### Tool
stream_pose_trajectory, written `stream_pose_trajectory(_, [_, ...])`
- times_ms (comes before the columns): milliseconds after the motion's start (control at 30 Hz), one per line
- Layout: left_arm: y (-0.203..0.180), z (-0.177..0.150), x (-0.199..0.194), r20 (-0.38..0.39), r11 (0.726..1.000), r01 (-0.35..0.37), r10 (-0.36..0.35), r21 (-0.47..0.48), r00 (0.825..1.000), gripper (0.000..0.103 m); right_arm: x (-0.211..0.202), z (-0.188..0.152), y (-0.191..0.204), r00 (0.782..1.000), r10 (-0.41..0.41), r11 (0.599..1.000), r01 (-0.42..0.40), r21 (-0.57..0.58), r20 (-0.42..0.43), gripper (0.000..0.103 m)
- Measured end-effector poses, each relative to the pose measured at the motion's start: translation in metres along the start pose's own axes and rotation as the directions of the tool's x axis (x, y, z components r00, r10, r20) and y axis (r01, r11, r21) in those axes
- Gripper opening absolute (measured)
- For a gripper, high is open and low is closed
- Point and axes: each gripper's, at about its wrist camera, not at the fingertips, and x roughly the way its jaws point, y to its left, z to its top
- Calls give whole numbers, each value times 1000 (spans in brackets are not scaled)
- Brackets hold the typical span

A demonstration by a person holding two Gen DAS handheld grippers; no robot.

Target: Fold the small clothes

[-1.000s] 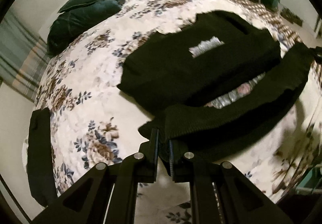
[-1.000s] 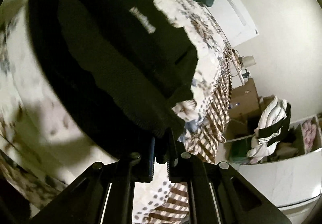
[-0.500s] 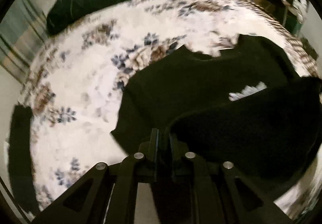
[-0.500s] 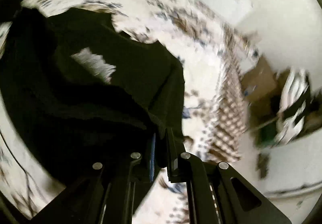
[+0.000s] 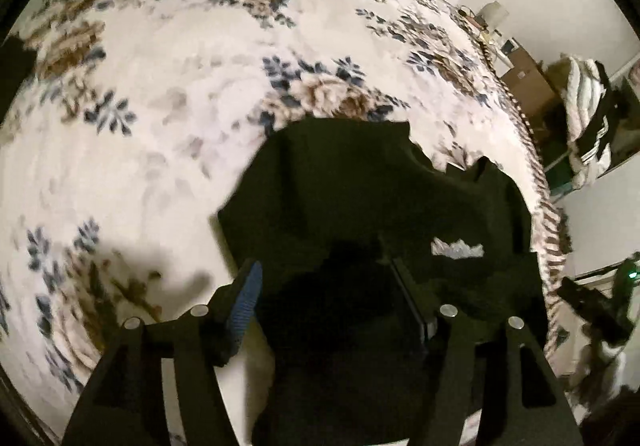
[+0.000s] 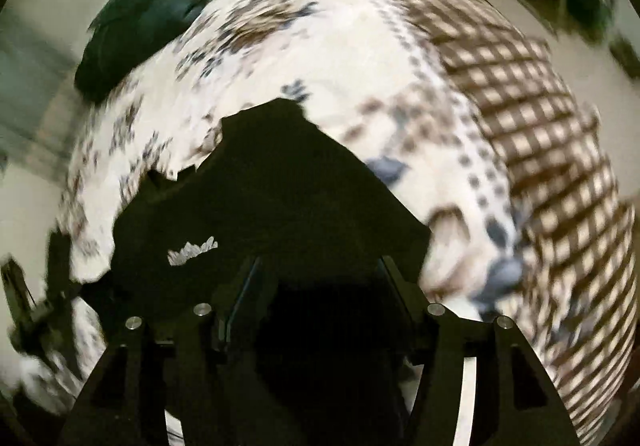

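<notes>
Both pairs of tongs had carried the hem of the black garment (image 5: 360,181) up over its body since the earlier frames, and their jaws had just been opening, so the fold was down and the cloth released. Going left to right: at nine o'clock in the left wrist view the floral bedspread (image 5: 160,85) lay bare; at six o'clock the left tongs (image 5: 328,286) stood apart, dark cloth under the gap but no pad pressing on it. At three o'clock sat the white print (image 5: 458,249), partly covered by the folded layer. In the right wrist view the print (image 6: 192,246) showed at nine o'clock, the right tongs (image 6: 316,278) gaped at six o'clock over the same garment (image 6: 280,185), and the checked border (image 6: 540,125) ran at three o'clock. We judged the bottom-up fold finished. Next we would need to lift clear without dragging the top layer, then take a side edge for the crosswise fold.
</notes>
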Motion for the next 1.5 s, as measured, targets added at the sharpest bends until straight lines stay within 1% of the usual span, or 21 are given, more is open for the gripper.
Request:
stream_pose_trajectory(100, [-4,1,22,-39,1000,7,-7,19,999,62,10,-3,-11,1000,18,1000,-18,18,-25,61])
stream_pose_trajectory(267, [-21,6,67,-97,991,-48,60,125,993,60,40,3,-1,998,20,999,-22,-32,-67,61])
stream_pose_trajectory(300, [-22,7,71,-89,989,-60,73,134,993,53,46,5,2,998,15,998,-18,-54,-67,54])
stream_pose_trajectory(333, [-22,8,72,-86,988,-66,79,139,993,34,52,6,7,997,-18,996,12,-85,-69,43])
stream_pose_trajectory(367, [-21,12,72,-84,986,-89,101,140,991,31,57,8,11,995,-82,990,74,-120,-64,20])
stream_pose_trajectory(467, [-5,25,58,-42,992,-111,114,66,993,32,50,11,7,994,-104,989,100,-112,-26,12])
stream_pose_trajectory(533, [9,30,47,-21,996,-87,87,0,996,33,41,13,-1,993,-116,990,116,-76,5,12])
stream_pose_trajectory(600, [21,30,38,-7,996,-59,59,-59,998,50,37,12,-10,992,-123,992,123,-37,14,12])
stream_pose_trajectory(633, [26,28,33,5,996,-21,21,-86,1000,60,36,12,-13,994,-111,993,111,-28,2,12])
stream_pose_trajectory(667, [28,26,31,5,995,0,0,-101,1000,62,39,11,-16,996,-89,996,89,-14,-20,12])
stream_pose_trajectory(767, [29,20,32,-13,991,38,-40,-129,999,63,42,15,-22,997,-51,998,52,17,-52,15])
stream_pose_trajectory(867, [25,13,36,-31,990,44,-49,-135,998,63,43,21,-23,998,-33,999,34,12,-62,19])
stream_pose_trajectory(1067, [15,7,33,-2,989,90,-91,-119,996,65,52,27,-14,995,-8,999,4,-42,-100,43])
stream_pose_trajectory(1133, [4,12,43,-24,994,76,-78,-75,997,67,57,26,-11,994,-10,998,4,-58,-113,43])
stream_pose_trajectory(1200, [-8,17,54,-32,1000,10,-10,-4,999,67,62,26,-10,992,-21,997,12,-71,-128,43])
stream_pose_trajectory(1233, [-12,19,58,-31,1000,-20,20,20,999,64,64,26,-9,992,-22,997,13,-77,-125,43])
stream_pose_trajectory(1267, [-18,20,63,-26,998,-34,36,53,999,30,65,26,-8,992,-21,996,10,-88,-121,43])
stream_pose_trajectory(1300, [-24,22,68,-28,994,-60,63,92,998,7,64,26,-6,994,-30,994,18,-107,-108,39])
stream_pose_trajectory(1333, [-28,22,70,-27,988,-89,93,123,995,5,62,26,-4,995,-47,991,35,-127,-91,32])
stream_pose_trajectory(1400, [-35,21,64,3,983,-87,88,162,996,4,56,25,3,996,-70,984,59,-170,-62,20])
stream_pose_trajectory(1500, [-41,21,38,65,982,-95,85,163,994,4,40,23,10,996,-84,975,79,-207,-18,14])
